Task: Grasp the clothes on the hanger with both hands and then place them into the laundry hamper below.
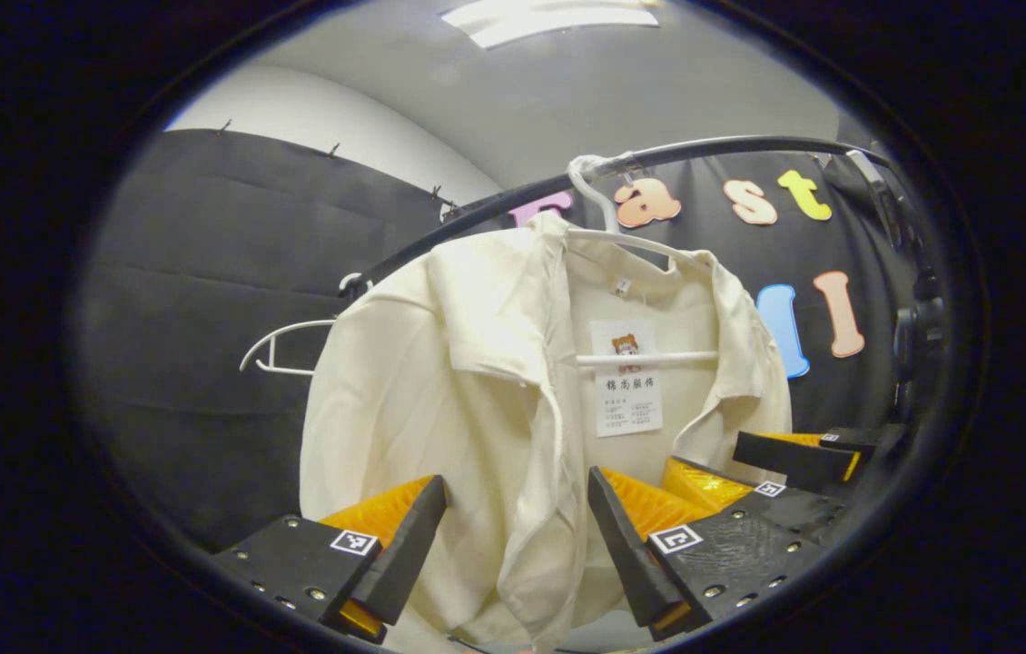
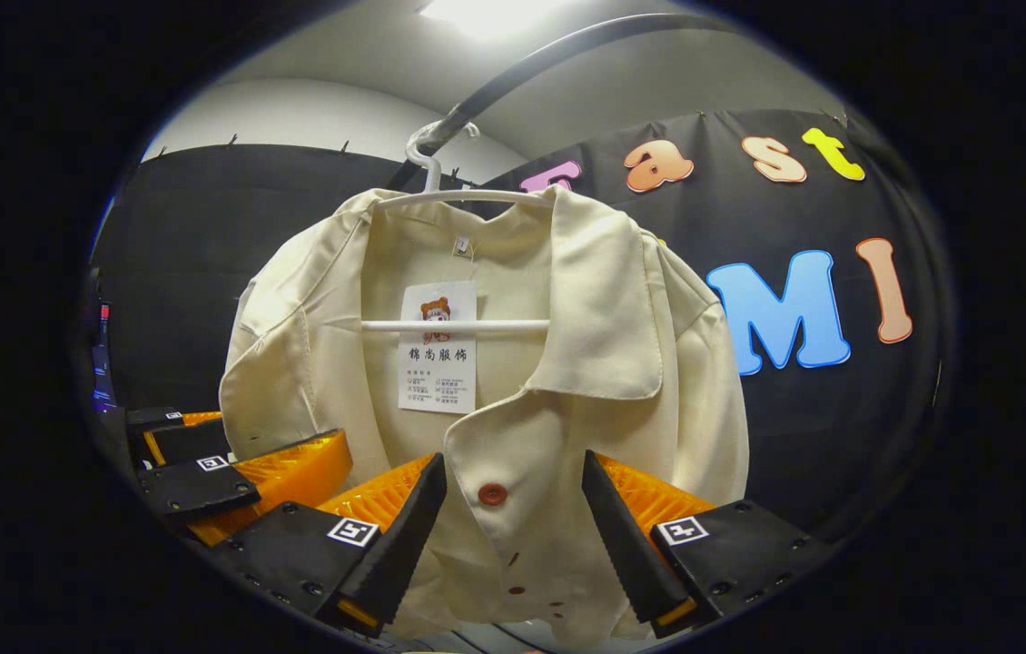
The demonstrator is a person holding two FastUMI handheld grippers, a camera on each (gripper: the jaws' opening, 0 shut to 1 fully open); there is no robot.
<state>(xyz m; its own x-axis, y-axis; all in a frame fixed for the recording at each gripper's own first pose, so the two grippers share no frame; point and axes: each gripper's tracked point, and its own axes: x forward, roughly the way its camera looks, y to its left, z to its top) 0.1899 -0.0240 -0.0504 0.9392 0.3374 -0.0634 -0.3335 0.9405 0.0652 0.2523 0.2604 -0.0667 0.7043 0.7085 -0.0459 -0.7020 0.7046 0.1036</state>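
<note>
In the left gripper view, the left gripper sits nearest, its jaws spread wide, 1 finger on each side of the shirt's front edge; the cloth hangs in the gap between them, and neither finger can be seen pressing on it. Just right of it and a little farther off, the right gripper reaches in toward the shirt's right side.

In the right gripper view, the right gripper is likewise nearest, jaws wide, bracketing the lower front of the shirt around a red button, with the cloth apart from both fingers as far as can be told. To its left the left gripper points at the shirt's left side.

Beyond the grippers, the cream shirt hangs on a white hanger, its collar open and a paper tag hanging inside below the neck, crossed by the hanger's bar. The hanger's hook is over a dark curved rail. Farther left along the rail in the left gripper view hangs a second, bare white hanger. Farthest back is the black cloth wall, with a pale ceiling and a ceiling light above.
</note>
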